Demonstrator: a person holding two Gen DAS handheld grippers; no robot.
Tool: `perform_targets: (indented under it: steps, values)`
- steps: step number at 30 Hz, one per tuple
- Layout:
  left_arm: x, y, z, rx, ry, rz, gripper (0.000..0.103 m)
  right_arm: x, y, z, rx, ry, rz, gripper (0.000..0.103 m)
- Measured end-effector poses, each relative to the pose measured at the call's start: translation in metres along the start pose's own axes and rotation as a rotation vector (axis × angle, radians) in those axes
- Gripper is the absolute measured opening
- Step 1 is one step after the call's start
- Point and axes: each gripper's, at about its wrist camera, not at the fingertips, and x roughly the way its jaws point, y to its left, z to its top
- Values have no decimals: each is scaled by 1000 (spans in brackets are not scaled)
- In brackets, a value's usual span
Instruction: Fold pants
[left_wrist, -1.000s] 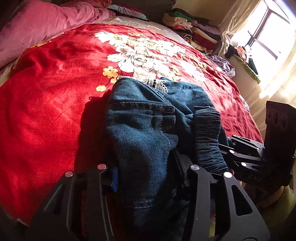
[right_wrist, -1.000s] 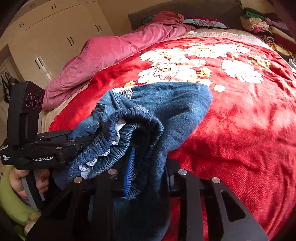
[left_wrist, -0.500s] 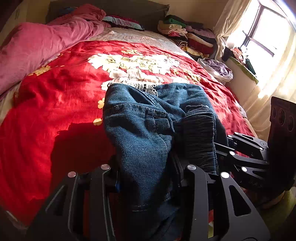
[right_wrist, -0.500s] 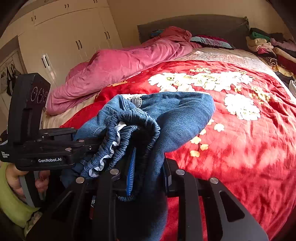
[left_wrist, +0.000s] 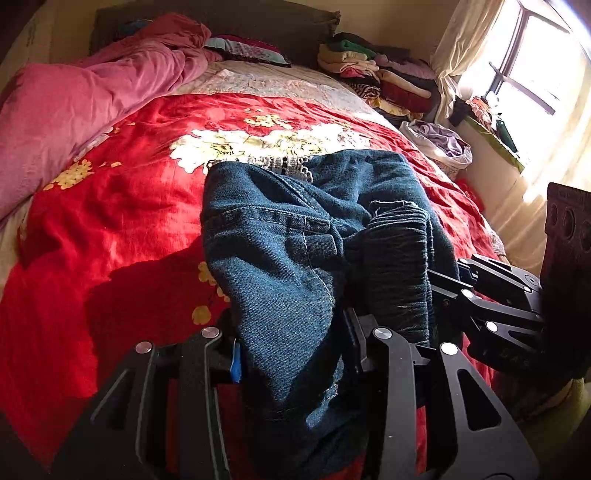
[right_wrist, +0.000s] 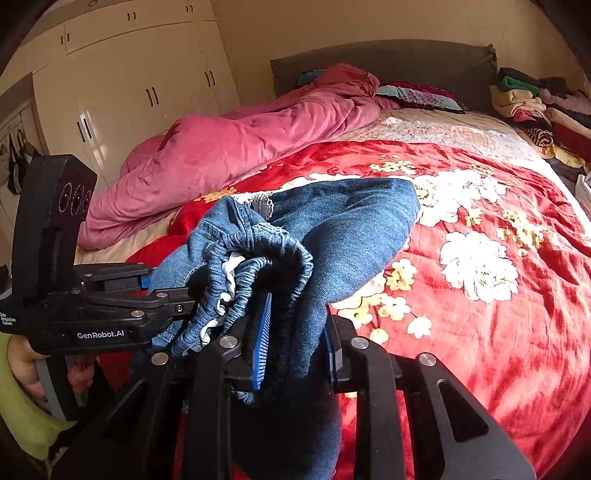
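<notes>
Dark blue jeans (left_wrist: 295, 240) hang bunched above the red floral blanket (left_wrist: 110, 221), their far end still resting on it. At the bottom of the left wrist view my left gripper (left_wrist: 291, 350) is shut on a thick fold of denim near the pocket seam. My right gripper (left_wrist: 443, 280) comes in from the right and grips the ribbed waistband beside it. In the right wrist view the right gripper (right_wrist: 295, 332) pinches the elastic waistband of the jeans (right_wrist: 351, 229) between its blue pads. The left gripper (right_wrist: 162, 288) holds the cloth close on the left.
A pink duvet (left_wrist: 74, 103) lies along the bed's left side. Folded clothes (left_wrist: 376, 70) are stacked at the far right by the headboard, with a bag of laundry (left_wrist: 439, 144) below them. A window (left_wrist: 535, 55) is on the right and a wardrobe (right_wrist: 129, 92) on the left. A hand (right_wrist: 22, 365) holds the left gripper.
Both grippers have risen and drawn back together, lifting the gripped end of the jeans higher off the blanket. More of the headboard and wardrobe now shows. Both grips are unchanged.
</notes>
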Motion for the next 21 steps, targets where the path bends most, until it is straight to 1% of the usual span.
perform_targets:
  steps: [12, 21]
  values:
    - [24, 11, 27, 7, 0, 15, 31, 31, -21, 22, 18, 8, -22, 23]
    - [45, 18, 20, -9, 18, 19, 31, 50, -35, 15, 51, 44, -41, 23]
